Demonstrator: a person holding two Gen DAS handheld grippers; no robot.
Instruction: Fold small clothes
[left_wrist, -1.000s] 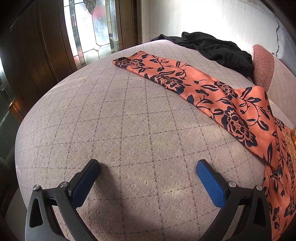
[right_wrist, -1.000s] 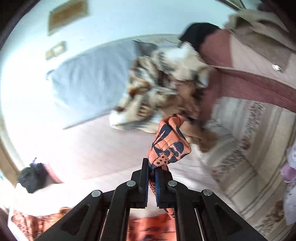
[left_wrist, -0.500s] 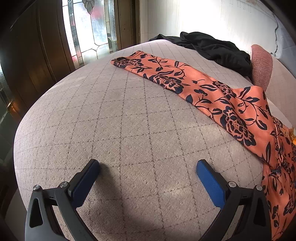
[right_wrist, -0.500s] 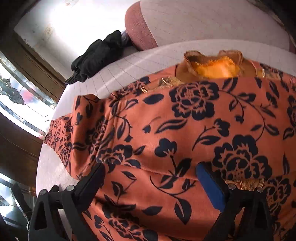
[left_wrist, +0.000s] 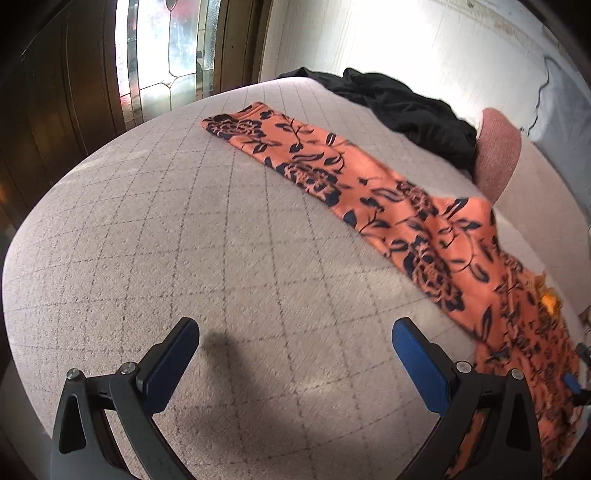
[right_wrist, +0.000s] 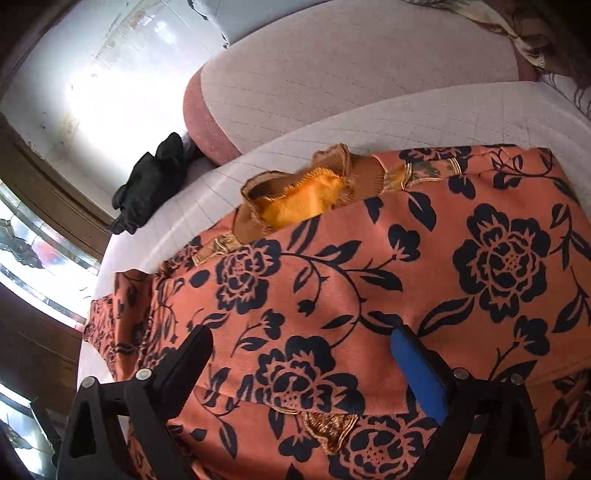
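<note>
Since the earlier frame the right gripper (right_wrist: 301, 354) has let go of the bunched orange cloth it was pinching up in the air and dropped low over the spread orange floral garment (right_wrist: 369, 277); its fingers (right_wrist: 417, 365) have just been opening and now stand wide apart, with cloth lying under them but nothing clamped. Meanwhile the left gripper (left_wrist: 295, 354) has lifted slightly, fingers spread and empty over bare cushion (left_wrist: 184, 240), and its view is a little blurred. Lying on the quilted cushion, the garment has its body near and to the right, one long sleeve (left_wrist: 295, 151) stretching to the far left, and its gold-lined neck opening (right_wrist: 306, 203) at the far edge. A black garment (left_wrist: 402, 107) sits bunched at the far side, apart from it. Folding looks barely begun. One risk is that the right fingers close on the middle of the body, where a raised crease runs between them, and take only the top layer, so the fold drags crooked. Another is that the sleeve trails or twists if the left gripper does not pick up its far end.
</note>
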